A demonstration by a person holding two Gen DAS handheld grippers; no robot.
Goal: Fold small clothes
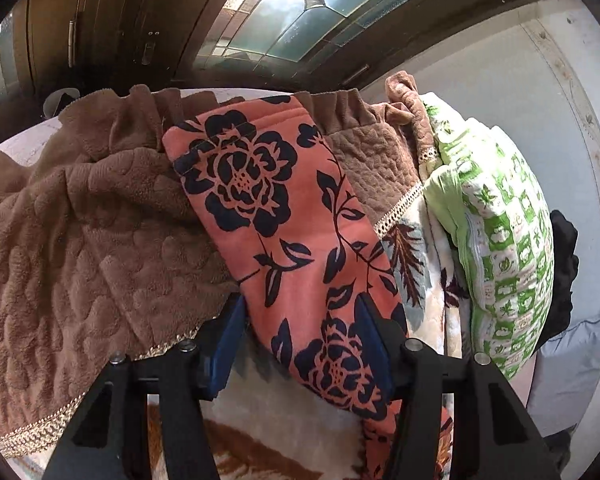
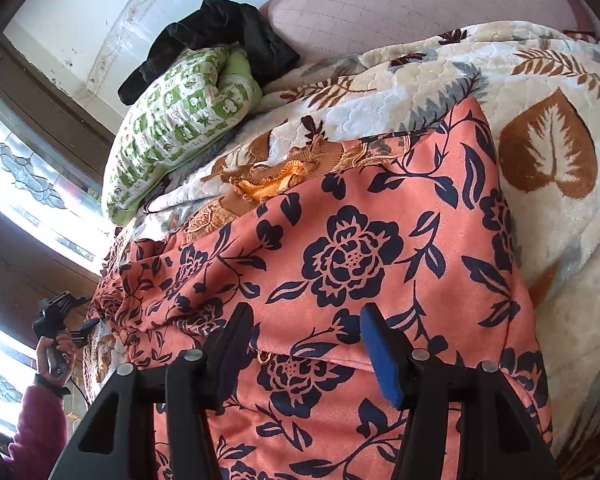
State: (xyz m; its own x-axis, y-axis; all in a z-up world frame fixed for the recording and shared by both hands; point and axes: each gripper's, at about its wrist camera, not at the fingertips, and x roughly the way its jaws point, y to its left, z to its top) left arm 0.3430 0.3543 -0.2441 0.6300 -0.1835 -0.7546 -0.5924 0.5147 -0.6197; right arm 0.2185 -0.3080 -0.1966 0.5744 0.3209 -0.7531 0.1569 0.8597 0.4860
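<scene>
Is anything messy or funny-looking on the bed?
Yes. The pink flowery garment is bunched into wrinkles at its left end, not flat. An orange-brown knit piece lies crumpled beside it on the leaf-print blanket, and a dark garment is heaped behind the green pillow.

No readable text, labels, brands or numbers in either view. The green-and-white patterned pillow point(image 1: 500, 240) has small printed squares with motifs, too small and blurred to tell if any are letters. The coral fabric with dark navy flower print point(image 2: 352, 264) carries pattern only, no writing.
</scene>
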